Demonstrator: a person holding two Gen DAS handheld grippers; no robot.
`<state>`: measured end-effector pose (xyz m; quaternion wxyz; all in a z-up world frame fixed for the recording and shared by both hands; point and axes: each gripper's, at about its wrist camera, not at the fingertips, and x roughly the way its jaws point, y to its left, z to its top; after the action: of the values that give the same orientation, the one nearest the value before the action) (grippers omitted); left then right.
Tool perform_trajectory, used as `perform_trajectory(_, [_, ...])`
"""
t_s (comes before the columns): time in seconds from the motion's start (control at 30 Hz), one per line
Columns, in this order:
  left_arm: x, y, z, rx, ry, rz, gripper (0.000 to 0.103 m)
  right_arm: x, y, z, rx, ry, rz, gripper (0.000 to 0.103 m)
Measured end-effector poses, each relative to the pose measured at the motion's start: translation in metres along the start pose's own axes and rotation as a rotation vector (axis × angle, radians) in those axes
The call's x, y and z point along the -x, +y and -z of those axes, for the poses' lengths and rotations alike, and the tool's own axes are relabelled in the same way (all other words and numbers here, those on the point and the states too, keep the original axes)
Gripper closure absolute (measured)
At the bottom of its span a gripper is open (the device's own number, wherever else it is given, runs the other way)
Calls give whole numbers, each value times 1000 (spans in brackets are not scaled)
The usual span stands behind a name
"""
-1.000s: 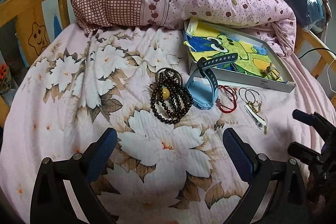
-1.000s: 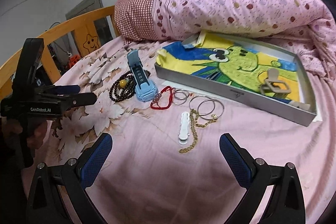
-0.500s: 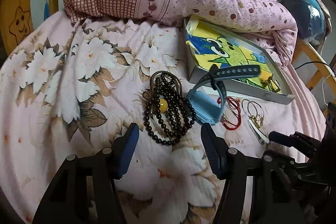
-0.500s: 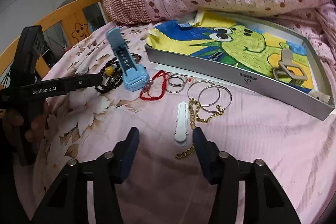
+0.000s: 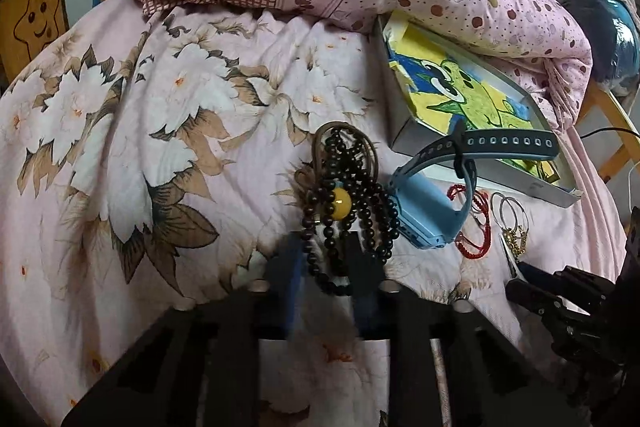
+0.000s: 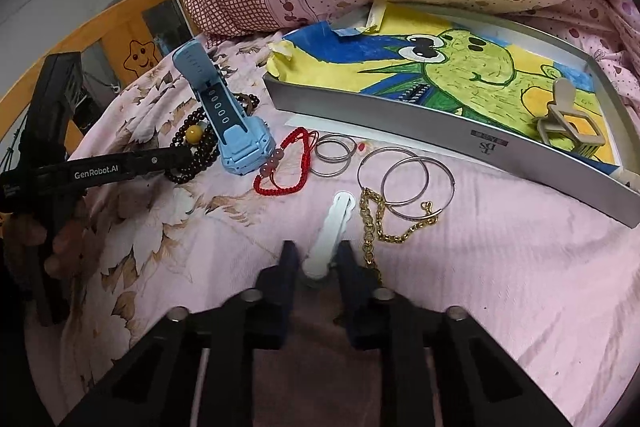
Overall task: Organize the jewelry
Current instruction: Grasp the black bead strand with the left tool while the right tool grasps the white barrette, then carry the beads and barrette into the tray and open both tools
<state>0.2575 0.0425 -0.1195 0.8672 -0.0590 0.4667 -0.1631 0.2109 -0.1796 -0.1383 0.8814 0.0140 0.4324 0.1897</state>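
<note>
While both grippers are pressed low on the bedspread (image 6: 520, 267), the left gripper (image 5: 326, 267) is seen with jaws narrowed around the near loops of the dark bead bracelet (image 5: 348, 211), seemingly pinching them, a blue watch (image 5: 428, 203) lying just right of the jaws. The right gripper (image 6: 318, 263) has its jaws closed in on the near end of the white clip (image 6: 332, 231). A gold chain (image 6: 376, 223) lies just right of those jaws, with the silver hoops (image 6: 404, 179) and the tray (image 6: 440, 123) found beyond.

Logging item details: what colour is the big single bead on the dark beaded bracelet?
Amber yellow, on the dark beaded bracelet between the left gripper fingers; clearest in the left wrist view.
</note>
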Motion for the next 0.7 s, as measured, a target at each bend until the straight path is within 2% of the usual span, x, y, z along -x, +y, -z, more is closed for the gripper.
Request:
perform_trajectory(0.07, [1, 0, 1, 12, 5, 6, 99, 1, 1, 1, 0, -1, -3, 86])
perform_trajectory(0.27, [11, -10, 9, 25, 34, -31, 99, 7, 6, 7, 11, 9, -18, 86])
perform_trajectory(0.57, [26, -40, 36, -24, 124, 21, 99, 18, 9, 21, -20, 24, -59, 86])
perform_trajectory(0.7, [32, -50, 47, -13, 159, 47, 99, 30, 6, 29, -42, 19, -68, 86])
